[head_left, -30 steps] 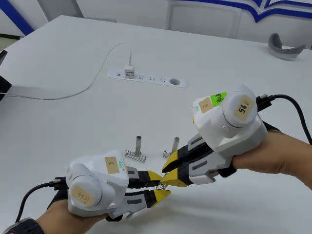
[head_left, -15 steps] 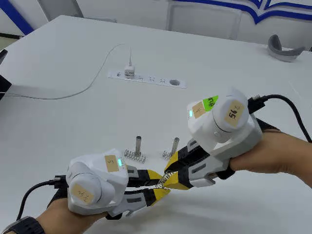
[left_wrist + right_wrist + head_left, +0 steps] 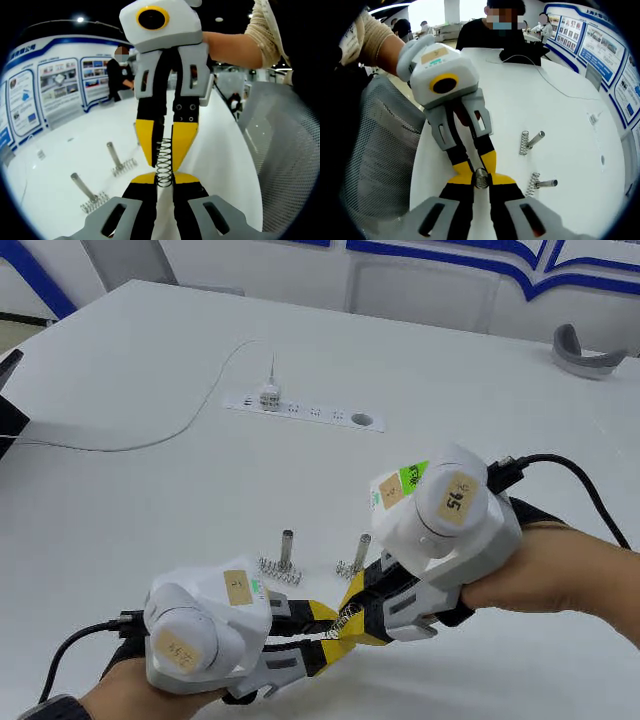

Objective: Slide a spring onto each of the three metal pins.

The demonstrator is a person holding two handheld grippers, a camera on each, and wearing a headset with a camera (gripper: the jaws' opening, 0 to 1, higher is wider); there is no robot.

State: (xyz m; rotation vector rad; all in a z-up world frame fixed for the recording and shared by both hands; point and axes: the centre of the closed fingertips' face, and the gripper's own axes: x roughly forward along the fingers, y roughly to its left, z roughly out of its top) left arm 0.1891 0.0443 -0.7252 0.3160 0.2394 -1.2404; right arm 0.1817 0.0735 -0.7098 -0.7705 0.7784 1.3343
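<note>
A small steel spring point(image 3: 345, 619) is held in the air between the two grippers' yellow tips. My left gripper point(image 3: 332, 632) comes in from the bottom left and my right gripper point(image 3: 351, 614) from the right, tip to tip. In the left gripper view the spring point(image 3: 164, 161) runs from my left gripper point(image 3: 164, 179) up into the right gripper point(image 3: 165, 145), both shut on it. I cannot tell whether a pin is inside it. Two metal pins point(image 3: 287, 547) point(image 3: 361, 552) stand on the white table, each with a spring point(image 3: 280, 570) point(image 3: 347, 569) lying at its base.
A white power strip point(image 3: 300, 410) with a plugged cable lies further back on the table point(image 3: 150, 470). A grey curved object point(image 3: 585, 350) rests at the far right. People sit beyond the table in the right gripper view, and a mesh chair point(image 3: 375, 150) stands by its edge.
The right gripper has come down and to the left, closer to the left gripper, so the jaw tips now meet around the spring. The head camera has also shifted a little.
</note>
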